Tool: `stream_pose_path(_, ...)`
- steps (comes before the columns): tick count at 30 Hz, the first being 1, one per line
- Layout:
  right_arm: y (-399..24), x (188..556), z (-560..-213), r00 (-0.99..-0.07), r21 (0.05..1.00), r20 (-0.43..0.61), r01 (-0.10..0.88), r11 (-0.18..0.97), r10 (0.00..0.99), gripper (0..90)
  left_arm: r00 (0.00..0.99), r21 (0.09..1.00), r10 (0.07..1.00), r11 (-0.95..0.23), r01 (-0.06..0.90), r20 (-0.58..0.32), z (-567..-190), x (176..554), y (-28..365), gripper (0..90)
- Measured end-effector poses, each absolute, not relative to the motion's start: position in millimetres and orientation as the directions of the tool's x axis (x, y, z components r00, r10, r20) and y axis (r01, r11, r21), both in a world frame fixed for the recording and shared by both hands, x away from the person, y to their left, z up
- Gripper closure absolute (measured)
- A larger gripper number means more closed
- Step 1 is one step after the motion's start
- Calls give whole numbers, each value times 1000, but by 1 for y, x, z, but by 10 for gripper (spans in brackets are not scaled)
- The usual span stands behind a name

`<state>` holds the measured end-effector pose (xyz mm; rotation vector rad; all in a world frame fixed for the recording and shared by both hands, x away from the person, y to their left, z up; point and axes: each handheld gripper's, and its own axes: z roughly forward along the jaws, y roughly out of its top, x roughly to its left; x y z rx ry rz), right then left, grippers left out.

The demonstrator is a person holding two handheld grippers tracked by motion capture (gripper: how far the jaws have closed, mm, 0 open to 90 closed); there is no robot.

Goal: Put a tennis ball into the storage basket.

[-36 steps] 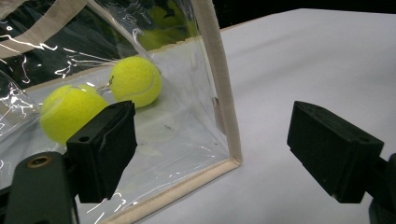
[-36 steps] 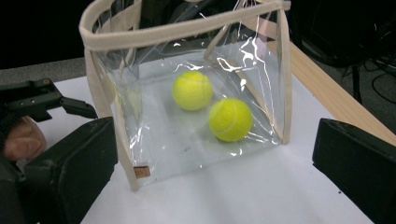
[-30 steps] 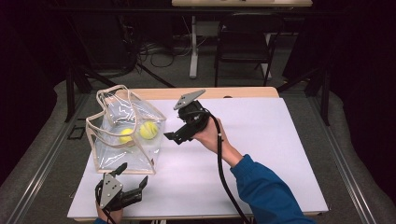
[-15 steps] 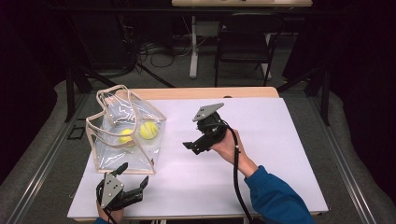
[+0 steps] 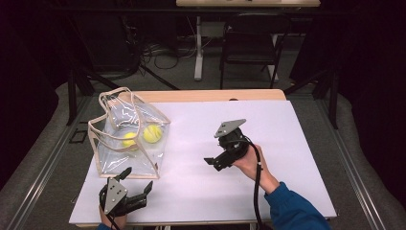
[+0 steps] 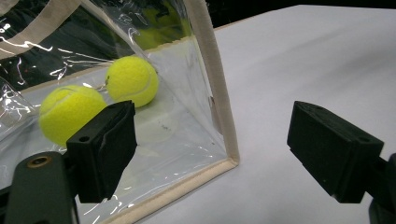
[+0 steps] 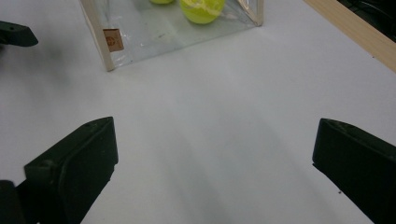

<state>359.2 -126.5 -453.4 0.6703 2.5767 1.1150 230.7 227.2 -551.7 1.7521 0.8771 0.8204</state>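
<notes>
The right tool (image 5: 214,163) is seen pulled back from the bag (image 5: 128,139) toward mid-worktop (image 5: 287,143), jaws spread, nothing held. The left tool (image 5: 136,184) is kept at the near edge, just beside the bag's corner, released. Two balls (image 5: 141,136) are seen inside the clear bag. A small brown label (image 7: 112,40) is noted; its writing cannot be read.
</notes>
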Motion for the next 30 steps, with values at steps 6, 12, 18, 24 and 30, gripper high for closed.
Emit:
stream_pose_path(6,-143,350,-463,-851,740,-39,328,587,524,0,511,946,850,-261,192,131,-552,230,228,159)
stream_pose_path(12,-156,341,-471,-842,744,-40,334,579,538,0,511,945,849,-264,191,133,-552,230,227,160)
stream_pose_path(18,-167,334,-482,-834,737,-41,347,580,550,0,509,944,850,-267,193,136,-552,230,227,160)
stream_pose_path(24,-180,326,-493,-824,735,-38,360,574,566,0,515,943,847,-269,195,134,-552,231,227,160)
stream_pose_path(30,-192,317,-502,-812,747,-34,366,555,583,0,513,943,847,-269,195,136,-552,231,227,160)
